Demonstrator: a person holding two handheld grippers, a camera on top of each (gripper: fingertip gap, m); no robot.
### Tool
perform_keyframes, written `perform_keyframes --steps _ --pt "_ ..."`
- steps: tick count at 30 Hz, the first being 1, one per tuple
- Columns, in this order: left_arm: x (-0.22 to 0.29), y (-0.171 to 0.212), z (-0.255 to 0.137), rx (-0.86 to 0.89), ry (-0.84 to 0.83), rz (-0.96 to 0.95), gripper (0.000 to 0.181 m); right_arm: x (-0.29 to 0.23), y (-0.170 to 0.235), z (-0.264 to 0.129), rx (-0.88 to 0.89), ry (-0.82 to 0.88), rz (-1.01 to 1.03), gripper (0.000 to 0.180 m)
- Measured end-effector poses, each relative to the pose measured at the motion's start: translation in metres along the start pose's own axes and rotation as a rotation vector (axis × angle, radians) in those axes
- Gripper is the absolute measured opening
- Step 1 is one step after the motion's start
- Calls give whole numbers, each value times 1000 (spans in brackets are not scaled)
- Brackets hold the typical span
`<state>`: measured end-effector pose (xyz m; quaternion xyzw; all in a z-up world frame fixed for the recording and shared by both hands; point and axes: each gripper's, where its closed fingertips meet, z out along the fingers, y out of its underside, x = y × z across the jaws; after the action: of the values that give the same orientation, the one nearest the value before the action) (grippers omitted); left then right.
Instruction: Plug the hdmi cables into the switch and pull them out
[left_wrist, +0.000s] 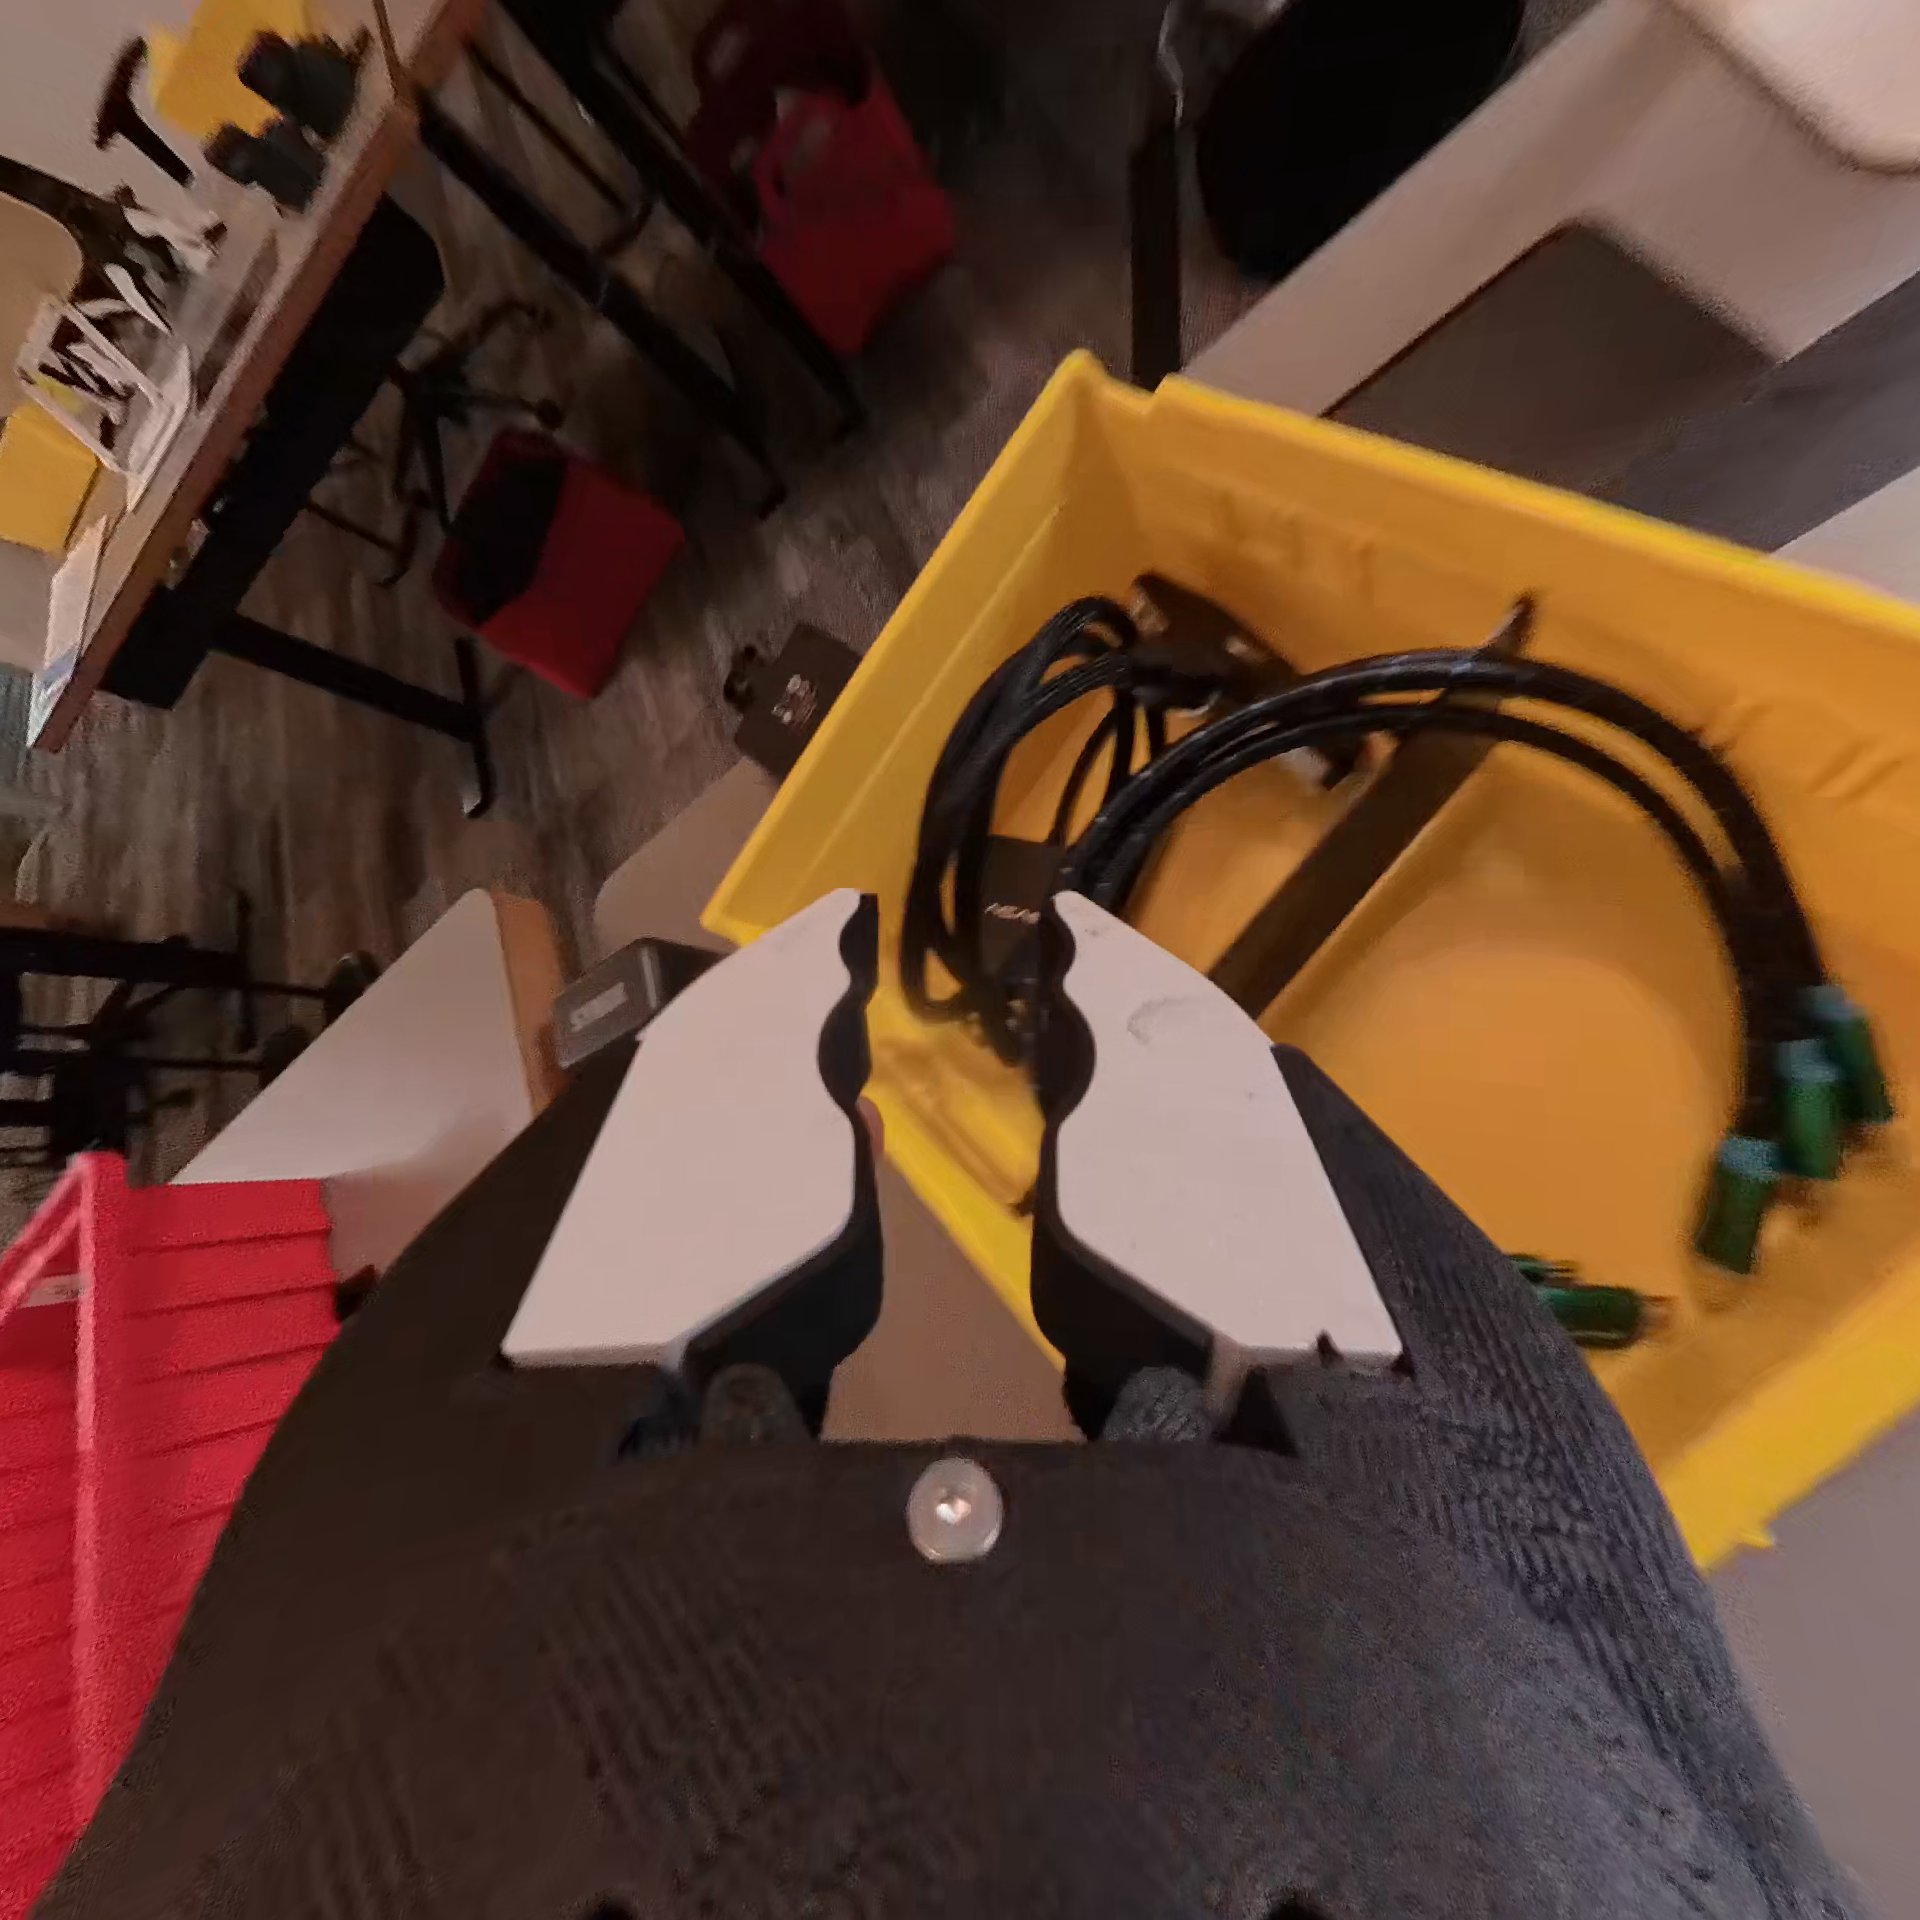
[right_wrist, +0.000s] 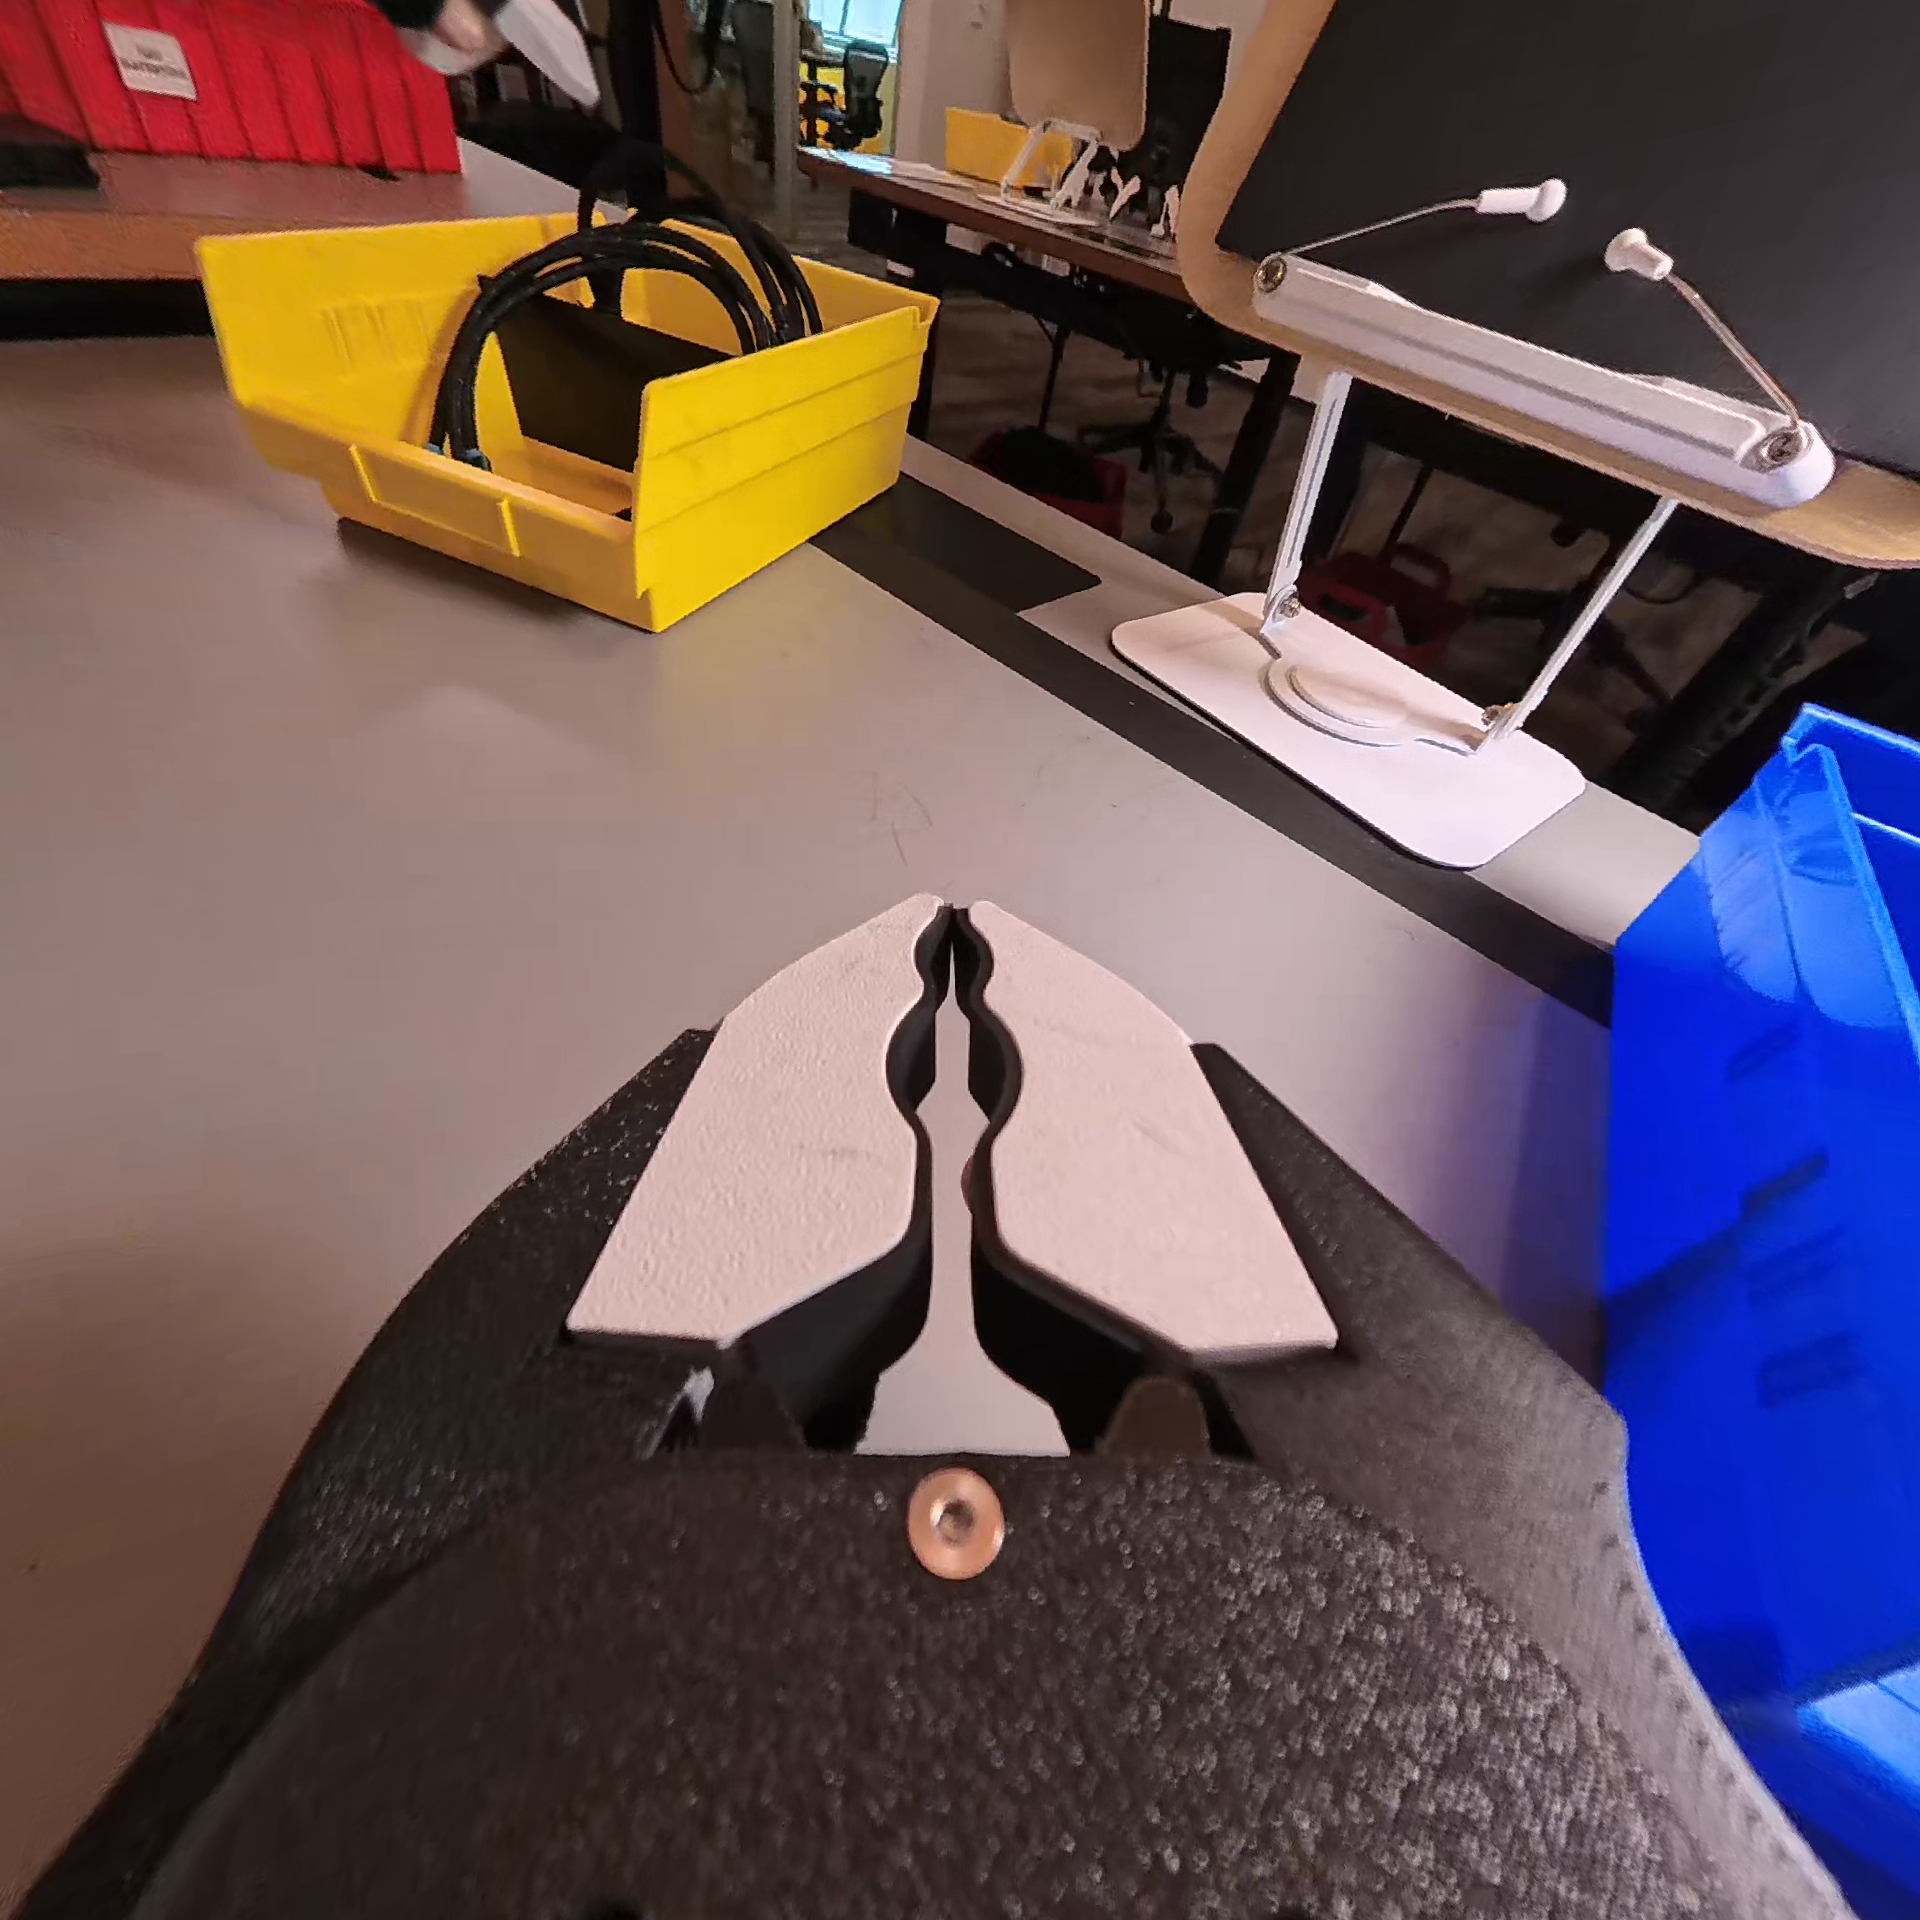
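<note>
A yellow bin (left_wrist: 1195, 488) holds coiled black HDMI cables (left_wrist: 1455, 686) and a dark divider. Several green-capped cable ends (left_wrist: 1808, 1101) lie at the bin's right side. A black plug (left_wrist: 1023, 894) sits just beyond the tips of my left gripper (left_wrist: 961, 914), which hovers open and empty over the bin's near corner. In the right wrist view the same bin (right_wrist: 769, 416) with the cables (right_wrist: 644, 260) stands far left on the grey table (right_wrist: 416, 831). My right gripper (right_wrist: 956, 914) is shut and empty, low over the table. The left gripper's fingers (right_wrist: 540, 42) show above the bin.
A blue bin (right_wrist: 1766, 1195) stands close on the right. A white tablet stand (right_wrist: 1351, 717) with a dark panel sits at the table's far edge. A red bin (right_wrist: 260, 94) stands behind the yellow one, also in the left wrist view (left_wrist: 135, 1455). Other desks and red bags lie beyond.
</note>
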<state>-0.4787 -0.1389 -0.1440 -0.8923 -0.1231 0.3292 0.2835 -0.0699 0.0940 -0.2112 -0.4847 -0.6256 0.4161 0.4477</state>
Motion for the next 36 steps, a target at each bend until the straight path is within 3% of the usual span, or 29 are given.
perform_keyframes --steps 6,10,12,17,23,26,29,33,36 --pt "-11 11 47 -173 110 172 34 9 10 2 -21 9 14 0" --pt "-14 9 60 -219 102 287 9 12 19 5 -49 -4 37 0" --pt "-17 -1 57 -219 108 308 9 12 22 6 -58 -11 43 0" --pt "-54 -64 14 -96 -21 337 9 11 18 5 -51 -17 37 0" --pt "-65 -138 -75 107 -95 371 9 10 -2 1 -1 -23 9 1" --pt "-37 -167 -120 251 -32 393 9 9 -29 1 29 -63 -34 8" --pt "16 -184 -157 393 132 422 9 4 -68 -4 57 -147 -69 15" --pt "116 -181 -189 516 437 484 9 -7 -116 -19 87 -326 -74 31" --pt "198 -168 -206 594 647 541 8 -12 -130 -26 118 -406 -116 40"
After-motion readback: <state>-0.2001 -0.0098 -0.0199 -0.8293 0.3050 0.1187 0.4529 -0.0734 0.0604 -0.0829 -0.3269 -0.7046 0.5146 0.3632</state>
